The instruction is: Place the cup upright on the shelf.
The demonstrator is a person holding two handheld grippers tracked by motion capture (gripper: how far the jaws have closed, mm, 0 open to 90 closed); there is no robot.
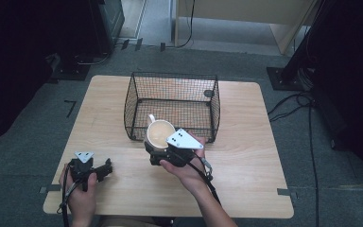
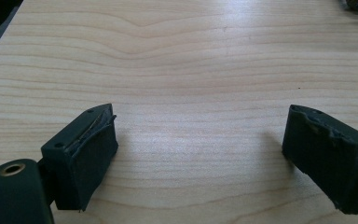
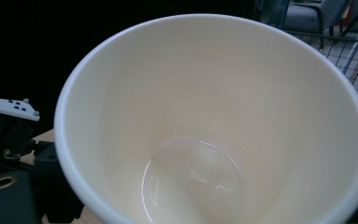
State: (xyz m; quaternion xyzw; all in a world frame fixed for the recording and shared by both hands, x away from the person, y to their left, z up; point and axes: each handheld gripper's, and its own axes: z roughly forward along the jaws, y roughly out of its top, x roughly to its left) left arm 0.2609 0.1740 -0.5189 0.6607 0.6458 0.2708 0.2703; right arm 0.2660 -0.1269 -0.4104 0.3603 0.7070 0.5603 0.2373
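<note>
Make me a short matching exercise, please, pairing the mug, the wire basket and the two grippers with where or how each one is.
Things:
1. cream mug
2. wire basket
3. left gripper
4. right gripper

States:
A. jaws wide apart over bare wood, nothing between them
B. stands at the far middle of the table
C. gripped, lifted in front of the basket
D. shut on the mug

Pairs: 1-C, 2-B, 3-A, 4-D

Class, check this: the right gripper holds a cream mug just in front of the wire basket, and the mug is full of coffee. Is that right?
Not quite. The mug is empty: the right gripper view looks straight into it and shows a bare, glossy bottom. The rest stands: in the high view the right gripper holds the mug just in front of the basket.
</note>
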